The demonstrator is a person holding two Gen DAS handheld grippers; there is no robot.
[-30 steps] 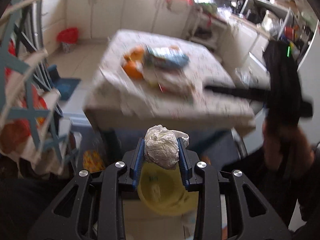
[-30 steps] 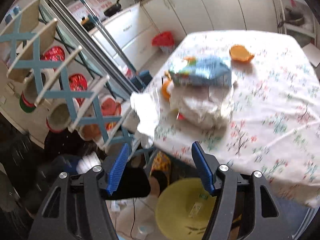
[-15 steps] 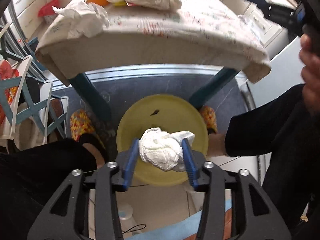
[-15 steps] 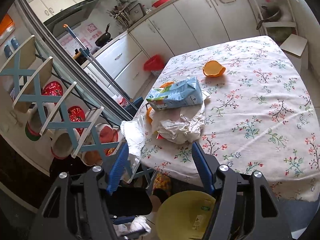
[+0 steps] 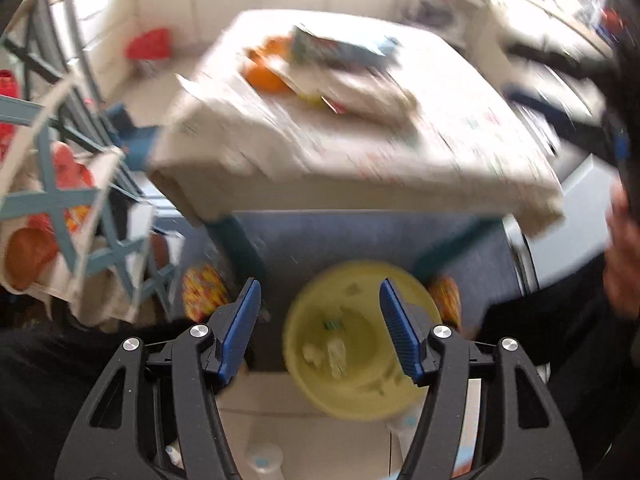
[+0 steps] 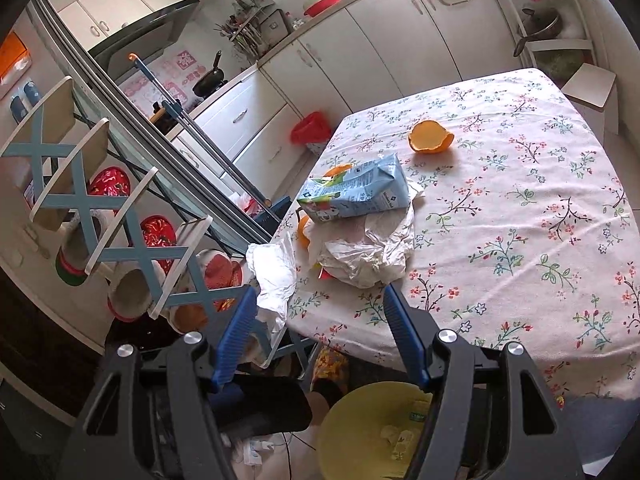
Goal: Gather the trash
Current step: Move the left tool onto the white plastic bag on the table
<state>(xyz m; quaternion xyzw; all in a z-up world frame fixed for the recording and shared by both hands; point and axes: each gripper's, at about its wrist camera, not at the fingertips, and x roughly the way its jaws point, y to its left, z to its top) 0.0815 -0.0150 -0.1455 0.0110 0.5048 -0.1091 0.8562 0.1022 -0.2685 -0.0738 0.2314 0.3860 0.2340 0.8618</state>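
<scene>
With both sets of jaws open and empty, right gripper (image 6: 316, 336) sits nearer the crumpled white tissue (image 6: 274, 276), hanging off the floral-cloth table (image 6: 520, 240) edge, than left gripper (image 5: 320, 328).

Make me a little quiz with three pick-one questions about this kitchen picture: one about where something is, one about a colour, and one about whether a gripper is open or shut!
1. Where is the yellow bin?
A. On the table
B. On the floor below the table's near edge
C. On the kitchen counter

2. What colour is the carton lying on the table?
A. Light blue
B. Black
C. Purple

3. How is the left gripper?
A. Shut on a tissue
B. Shut on the carton
C. Open, with nothing in it

Answers:
1. B: both wrist views show the bin down on the floor under the tablecloth's edge.
2. A: the right wrist view shows a pale blue carton on top of crumpled white paper.
3. C: its jaws have just been opening and stand apart above the bin, nothing between them.
</scene>
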